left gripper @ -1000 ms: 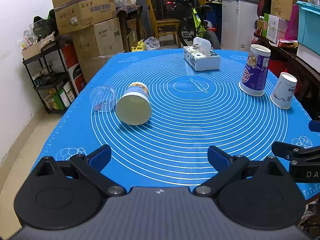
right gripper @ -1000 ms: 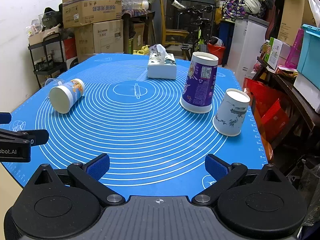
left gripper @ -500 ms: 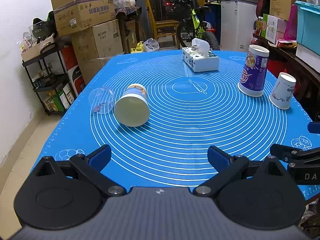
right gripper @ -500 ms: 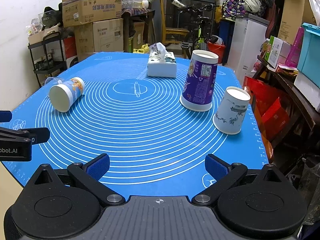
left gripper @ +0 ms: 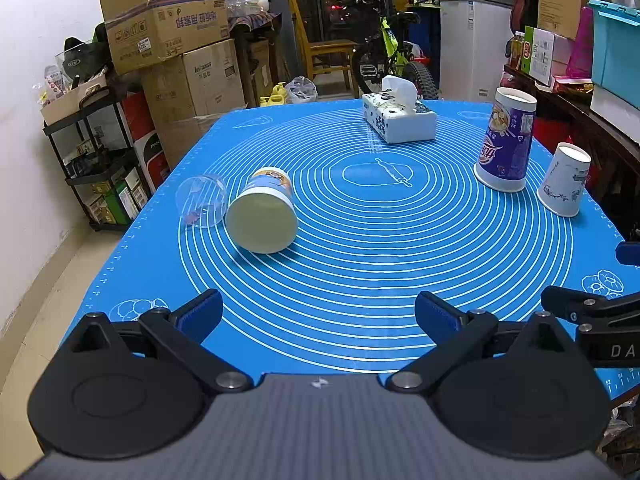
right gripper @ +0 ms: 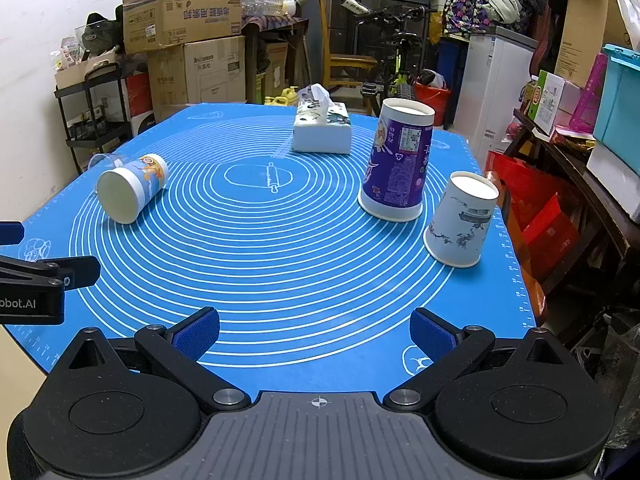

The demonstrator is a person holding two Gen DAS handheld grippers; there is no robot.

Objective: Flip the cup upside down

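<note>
A printed paper cup lies on its side on the blue mat, left of centre, its flat end toward me; it also shows in the right wrist view. A clear plastic cup lies on its side just left of it. A tall purple cup and a small white cup stand upside down at the right. My left gripper and right gripper are both open and empty, near the mat's front edge.
A white tissue box stands at the far side of the mat. Cardboard boxes and a black shelf stand left of the table, a bicycle behind it, a cluttered side table at the right.
Both views have shifted slightly; the cups and tissue box sit a little lower and nearer in the frames. Both grippers stay open and nothing on the mat has moved.
</note>
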